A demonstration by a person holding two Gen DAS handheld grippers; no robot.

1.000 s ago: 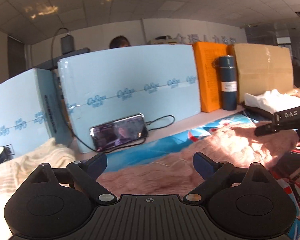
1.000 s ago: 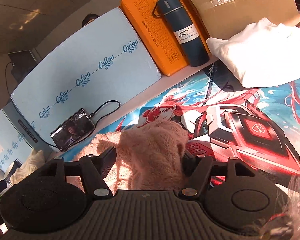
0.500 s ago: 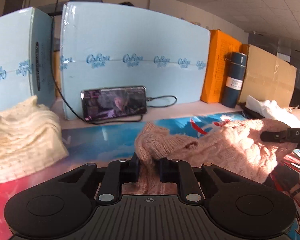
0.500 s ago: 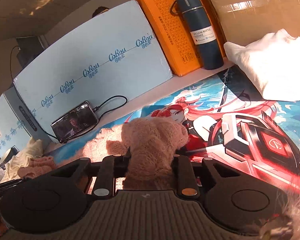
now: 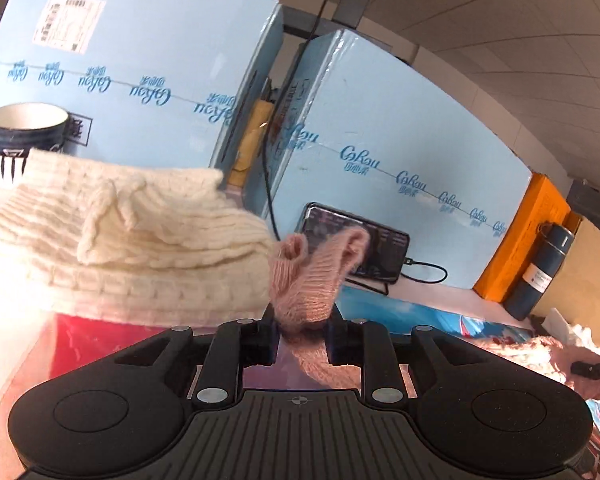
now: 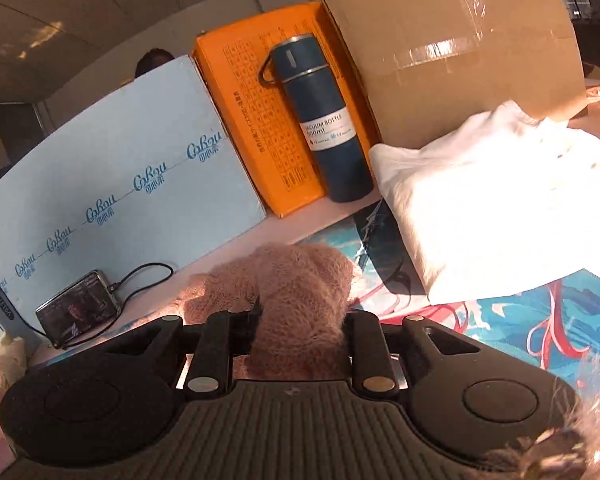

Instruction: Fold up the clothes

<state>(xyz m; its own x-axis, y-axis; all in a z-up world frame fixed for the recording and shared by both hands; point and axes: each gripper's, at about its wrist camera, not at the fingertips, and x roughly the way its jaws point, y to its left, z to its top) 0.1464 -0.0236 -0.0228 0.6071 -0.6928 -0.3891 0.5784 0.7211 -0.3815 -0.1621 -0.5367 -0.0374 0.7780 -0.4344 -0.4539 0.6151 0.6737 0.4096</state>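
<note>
Both tongs (image 5: 302, 338) (image 6: 300, 338) gripping pink sweater (image 6: 300, 288), printed mat (image 6: 540, 320), blue boxes (image 5: 380, 140) behind

A knitted sweater (image 5: 132, 240) lies folded on the table (image 5: 432, 290), a mug (image 5: 24, 136) behind it. Foam boards (image 5: 380, 140) stand along the back edge; a phone (image 6: 78, 310) leans against them. To their right stands a flat box (image 6: 260, 120), then a bottle (image 6: 320, 120) before a carton (image 6: 460, 48). A folded garment (image 6: 500, 208) lies in front of the carton.
</note>
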